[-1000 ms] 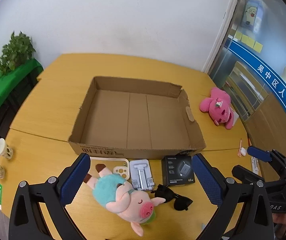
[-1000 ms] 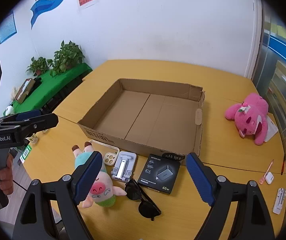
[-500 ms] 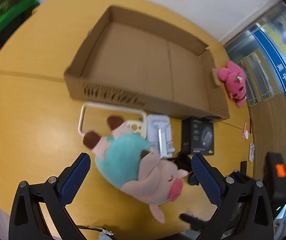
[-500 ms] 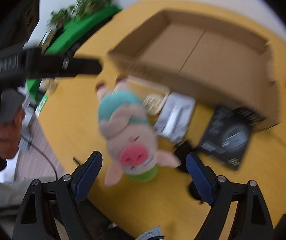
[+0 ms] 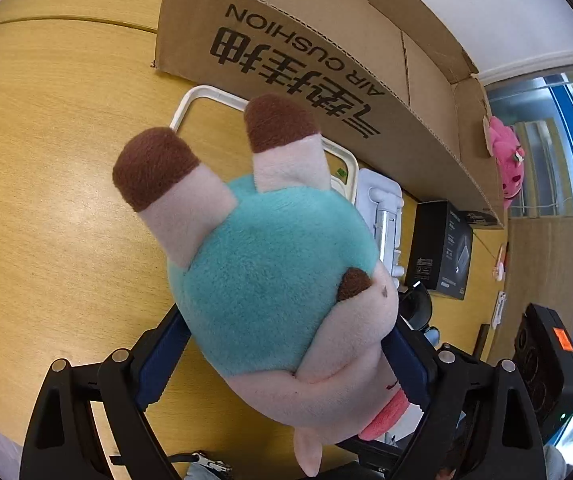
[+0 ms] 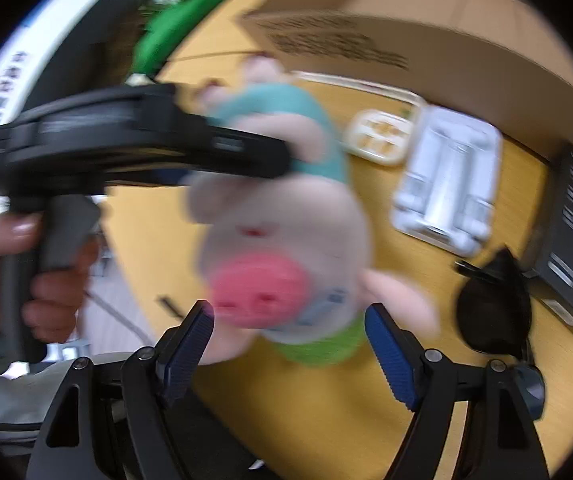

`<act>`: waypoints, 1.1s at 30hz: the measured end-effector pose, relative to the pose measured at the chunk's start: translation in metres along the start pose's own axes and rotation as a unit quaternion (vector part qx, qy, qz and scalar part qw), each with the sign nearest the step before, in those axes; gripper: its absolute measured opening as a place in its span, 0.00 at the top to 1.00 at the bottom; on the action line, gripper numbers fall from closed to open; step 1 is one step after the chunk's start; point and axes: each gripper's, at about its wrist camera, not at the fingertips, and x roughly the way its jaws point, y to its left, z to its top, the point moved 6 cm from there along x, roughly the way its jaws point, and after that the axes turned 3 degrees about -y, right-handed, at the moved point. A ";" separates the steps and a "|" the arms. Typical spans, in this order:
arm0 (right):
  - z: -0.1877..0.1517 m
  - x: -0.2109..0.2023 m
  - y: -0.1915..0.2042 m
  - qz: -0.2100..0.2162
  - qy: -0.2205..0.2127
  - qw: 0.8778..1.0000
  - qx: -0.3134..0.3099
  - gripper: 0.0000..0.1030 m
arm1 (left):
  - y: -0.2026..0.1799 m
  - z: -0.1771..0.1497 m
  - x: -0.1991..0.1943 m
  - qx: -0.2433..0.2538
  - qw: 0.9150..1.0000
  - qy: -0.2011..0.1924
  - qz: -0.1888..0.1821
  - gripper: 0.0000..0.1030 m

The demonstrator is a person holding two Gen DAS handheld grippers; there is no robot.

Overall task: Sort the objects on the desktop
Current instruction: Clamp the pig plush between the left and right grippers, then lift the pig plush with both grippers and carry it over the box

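- The tabletop (image 5: pixel 46 184) is yellow wood and carries everything named below.
- The box (image 5: pixel 286 60), open cardboard with black print on its near wall, lies at the far side, beyond the small things.
- The pig (image 5: pixel 270 272), a plush in a teal shirt, lies with its brown-tipped legs towards the box and its snout towards the tools.
- The left tool (image 5: pixel 286 356) reaches in low from the near edge; its blue fingers (image 5: pixel 162 356) sit on either side of the pig's body, one at the teal flank, the other at the pink side, pinching it.
- In the blurred right view, the left tool shows as a black pistol-grip body across the pig, with the person's hand (image 6: pixel 26 280) wrapped round its handle.
- The right tool (image 6: pixel 288 344) hovers at the pig's snout with its fingers spread, apart from the plush.
- A black carton (image 5: pixel 440 250) lies near the box's right corner.
- A white stand (image 5: pixel 384 216) lies between the carton and a white frame (image 5: pixel 206 94).
- Dark sunglasses (image 6: pixel 494 308) lie right of the pig's head.
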 end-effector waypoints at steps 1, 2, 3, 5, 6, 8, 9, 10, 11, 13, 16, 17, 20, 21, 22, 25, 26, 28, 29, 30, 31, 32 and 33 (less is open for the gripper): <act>0.000 0.003 0.002 0.005 0.002 1.000 -0.004 0.23 | 0.000 -0.002 0.002 0.003 1.000 0.001 0.002 0.10; -0.001 0.006 0.005 0.002 0.004 1.000 -0.017 0.23 | 0.000 -0.003 0.004 0.001 1.000 0.001 -0.002 0.11; -0.001 0.011 0.009 -0.007 0.008 0.999 -0.032 0.23 | 0.000 -0.004 0.005 -0.002 1.000 0.001 -0.005 0.11; -0.005 0.024 0.010 -0.029 0.023 0.998 -0.040 0.24 | -0.002 -0.001 0.003 0.001 1.000 0.003 -0.008 0.15; -0.006 0.028 0.008 -0.028 0.030 0.999 -0.029 0.27 | -0.001 0.000 0.003 0.008 1.000 0.005 -0.008 0.16; -0.008 0.032 0.007 -0.023 0.032 0.999 -0.015 0.33 | -0.003 0.004 0.001 0.023 1.000 0.011 -0.006 0.20; -0.009 0.031 0.011 -0.023 0.029 0.999 -0.018 0.37 | -0.005 0.005 0.000 0.027 1.000 0.013 -0.005 0.21; -0.010 0.030 0.014 -0.024 0.028 0.999 -0.020 0.41 | -0.006 0.006 -0.003 0.035 0.999 0.017 -0.006 0.23; -0.011 0.027 0.017 -0.024 0.024 0.999 -0.021 0.42 | -0.007 0.008 -0.007 0.042 0.999 0.017 -0.007 0.24; -0.012 0.017 0.028 -0.026 0.008 0.999 -0.022 0.46 | -0.015 0.013 -0.023 0.069 0.997 0.011 -0.013 0.25; -0.006 -0.009 0.042 -0.037 -0.026 0.999 -0.011 0.46 | -0.040 0.023 -0.057 0.117 0.993 -0.015 -0.016 0.25; -0.003 -0.019 0.046 -0.038 -0.036 0.999 -0.009 0.46 | -0.049 0.027 -0.070 0.130 0.991 -0.027 -0.019 0.25; 0.016 -0.063 0.062 -0.048 -0.087 0.995 -0.008 0.46 | -0.083 0.047 -0.117 0.167 0.982 -0.086 -0.039 0.25; 0.023 -0.080 0.066 -0.054 -0.105 0.993 -0.011 0.46 | -0.093 0.053 -0.130 0.176 0.978 -0.104 -0.047 0.25; 0.031 -0.101 0.069 -0.066 -0.128 0.989 -0.018 0.46 | -0.107 0.058 -0.144 0.186 0.973 -0.125 -0.054 0.25; 0.047 -0.156 0.076 -0.088 -0.174 0.980 -0.033 0.46 | -0.146 0.068 -0.189 0.212 0.957 -0.192 -0.051 0.25; 0.050 -0.166 0.078 -0.091 -0.183 0.978 -0.038 0.46 | -0.157 0.069 -0.201 0.219 0.952 -0.208 -0.048 0.26; 0.055 -0.196 0.085 -0.100 -0.213 0.971 -0.050 0.46 | -0.177 0.071 -0.225 0.229 0.943 -0.239 -0.043 0.26; 0.056 -0.208 0.088 -0.102 -0.226 0.967 -0.054 0.46 | -0.187 0.072 -0.240 0.234 0.937 -0.255 -0.043 0.26; 0.057 -0.222 0.091 -0.104 -0.242 0.963 -0.056 0.46 | -0.196 0.072 -0.250 0.240 0.932 -0.267 -0.042 0.26; 0.058 -0.237 0.095 -0.106 -0.259 0.958 -0.058 0.46 | -0.205 0.073 -0.263 0.250 0.926 -0.279 -0.041 0.26; 0.059 -0.247 0.099 -0.106 -0.270 0.955 -0.059 0.46 | -0.213 0.076 -0.274 0.258 0.922 -0.288 -0.039 0.26; 0.059 -0.259 0.103 -0.107 -0.282 0.952 -0.060 0.46 | -0.221 0.077 -0.285 0.267 0.916 -0.297 -0.037 0.26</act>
